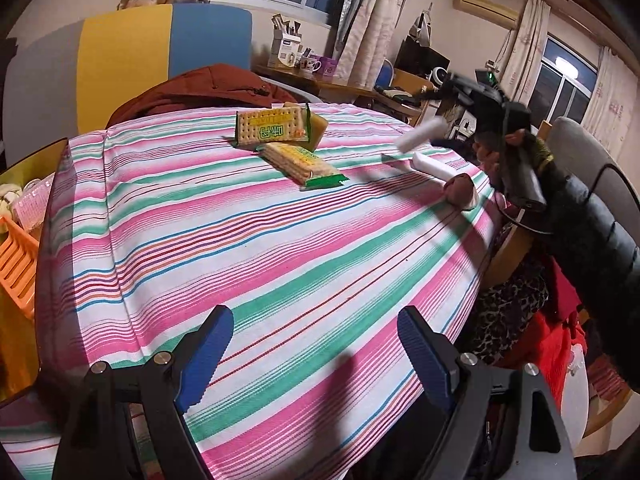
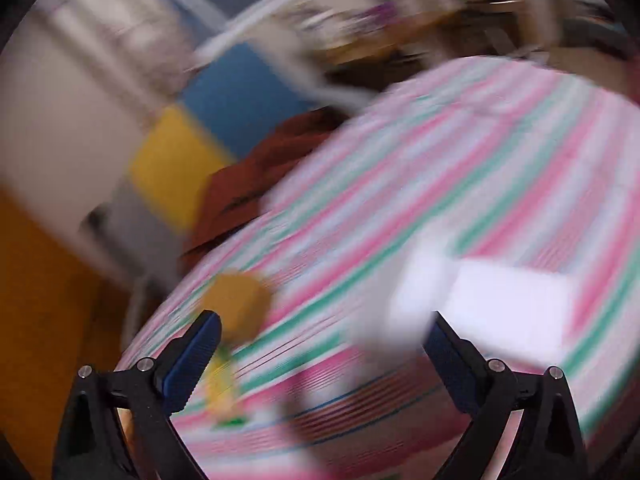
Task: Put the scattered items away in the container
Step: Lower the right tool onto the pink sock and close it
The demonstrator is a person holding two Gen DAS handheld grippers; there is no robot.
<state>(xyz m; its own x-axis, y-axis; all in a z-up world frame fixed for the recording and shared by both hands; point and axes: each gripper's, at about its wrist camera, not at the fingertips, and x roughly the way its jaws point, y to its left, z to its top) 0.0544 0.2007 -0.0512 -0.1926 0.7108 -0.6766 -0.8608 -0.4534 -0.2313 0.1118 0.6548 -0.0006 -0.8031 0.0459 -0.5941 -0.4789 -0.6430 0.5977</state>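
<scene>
Biscuit packets [image 1: 276,130] lay in the upper middle of the left wrist view on a striped tablecloth [image 1: 248,248], one propped up against a yellow sponge [image 1: 318,130] and a second flat just below it. White foam blocks [image 1: 424,162] sat toward the upper right, one blurred and seemingly off the cloth. At the left edge, an orange basket [image 1: 16,268] showed partly beside the table. The left gripper [image 1: 316,356] hovered at the bottom of its frame, blue pads apart, nothing between them. The right gripper [image 2: 324,356], heavily blurred in its own view, stood wide apart over the cloth, with a white block [image 2: 508,304] to its right and a yellowish blur [image 2: 236,304] near its left finger.
</scene>
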